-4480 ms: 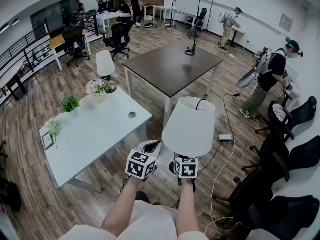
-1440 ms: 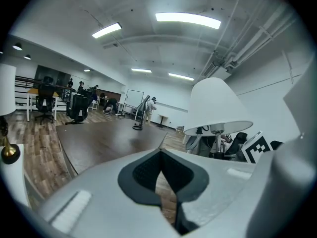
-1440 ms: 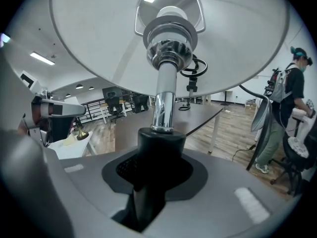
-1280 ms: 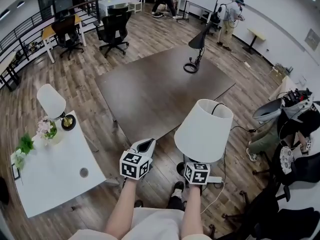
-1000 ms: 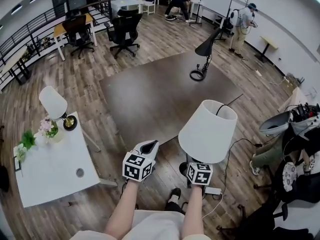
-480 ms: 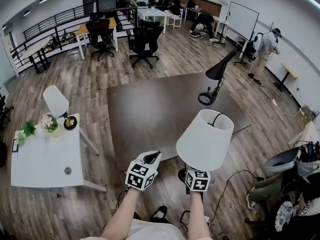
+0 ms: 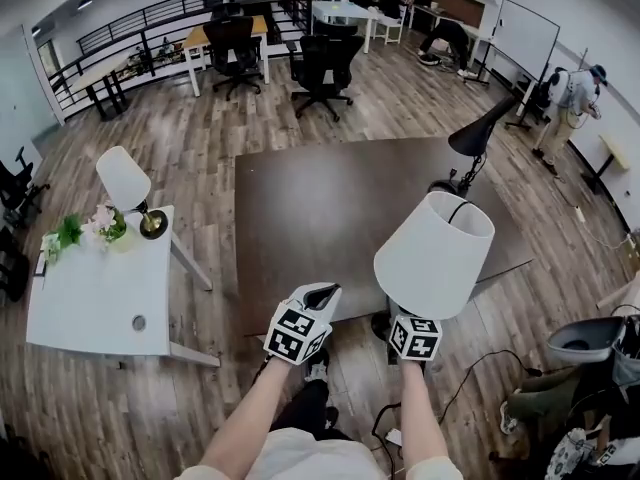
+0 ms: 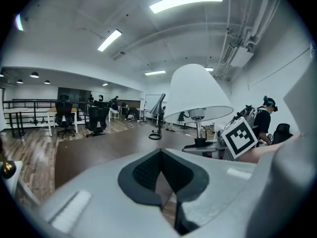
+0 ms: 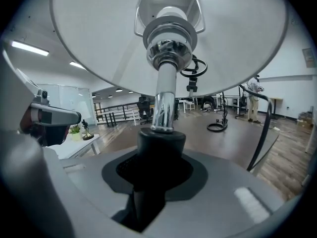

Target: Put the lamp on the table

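- Head view: two bare forearms rise from the bottom edge, side by side, both pointing toward the large dark brown rectangular table [image 7: 320, 208] in mid-frame.
- The left gripper [image 7: 320, 294] sits just left of centre, at the table's near edge, its tips drawn to a point.
- The right gripper [image 7: 408, 318] holds the white cone-shaded lamp with a chrome stem [image 7: 435, 255] upright. The shade overlaps the table's near right corner.
- A black bent-neck desk lamp [image 7: 473, 143] stands on the table at upper right.
- A white table [image 7: 90, 303] at lower left carries a small white-shaded lamp [image 7: 124, 178] and potted flowers [image 7: 106, 224].
- Black office chairs [image 7: 322, 60] stand at the top of the frame.
- Left gripper view: the left gripper [image 8: 159, 155] has its jaws pressed together with nothing between them. The carried lamp [image 8: 195, 95] stands at centre right.
- Right gripper view: the right gripper [image 9: 156, 182] pinches the black collar at the foot of the lamp [image 9: 166, 93], its shade filling the top. A black cord [image 9: 262, 133] hangs at right.
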The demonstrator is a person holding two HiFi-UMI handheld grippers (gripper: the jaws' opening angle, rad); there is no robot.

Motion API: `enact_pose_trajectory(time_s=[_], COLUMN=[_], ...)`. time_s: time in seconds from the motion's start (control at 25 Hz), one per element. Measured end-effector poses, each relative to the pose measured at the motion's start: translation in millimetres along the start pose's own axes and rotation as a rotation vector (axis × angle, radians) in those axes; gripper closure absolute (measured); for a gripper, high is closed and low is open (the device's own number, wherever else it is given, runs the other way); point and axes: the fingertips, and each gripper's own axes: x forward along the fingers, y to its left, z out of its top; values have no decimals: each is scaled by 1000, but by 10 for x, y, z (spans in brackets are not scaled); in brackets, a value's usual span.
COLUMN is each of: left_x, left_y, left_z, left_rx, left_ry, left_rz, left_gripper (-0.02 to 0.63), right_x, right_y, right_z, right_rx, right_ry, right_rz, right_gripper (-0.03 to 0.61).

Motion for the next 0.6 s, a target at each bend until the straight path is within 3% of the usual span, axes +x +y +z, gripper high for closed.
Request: enact_pose_trajectory(time_s=[0.24, 0.6], left_x=[180, 699], left_y=[334, 947], left_z=[-37, -145], left_rx=[0, -32], left_ry=[-5, 26], left_rz=[32, 41], left_gripper=[614, 614], right_x=[522, 1549], right_y=[39, 11], right_z=[4, 220], right_rx=[2, -79], right_ry=[8, 14], right_rz=[52, 106], right_gripper=[448, 448])
